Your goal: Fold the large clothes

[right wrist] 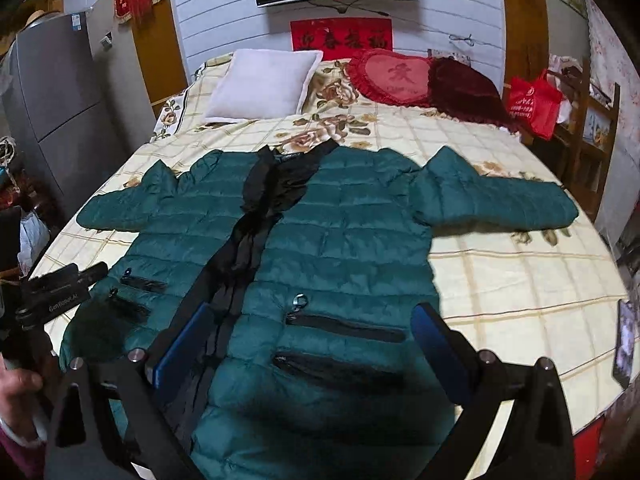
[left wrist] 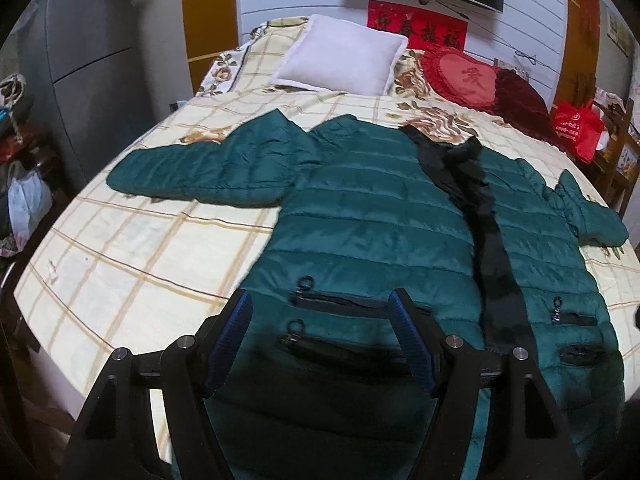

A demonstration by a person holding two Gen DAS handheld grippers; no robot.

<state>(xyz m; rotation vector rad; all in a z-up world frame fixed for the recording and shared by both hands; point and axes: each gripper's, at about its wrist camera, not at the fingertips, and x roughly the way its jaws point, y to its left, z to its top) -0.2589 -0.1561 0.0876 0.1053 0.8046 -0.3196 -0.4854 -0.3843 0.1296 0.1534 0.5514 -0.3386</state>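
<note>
A green jacket (left wrist: 360, 216) is spread flat on the bed (left wrist: 140, 248), sleeves out. Both the left gripper (left wrist: 320, 312) and right gripper (right wrist: 316, 324) are held open above its hem. A white pillow (left wrist: 340, 54) and red cushion (left wrist: 464, 76) are set beyond the collar.

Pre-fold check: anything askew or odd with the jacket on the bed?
Mostly fine: the green puffer jacket lies flat, front up, sleeves spread. One oddity: the black front strip is bunched and wavy near the collar, not straight. Both tongs, left and right, are open above the hem.
</note>
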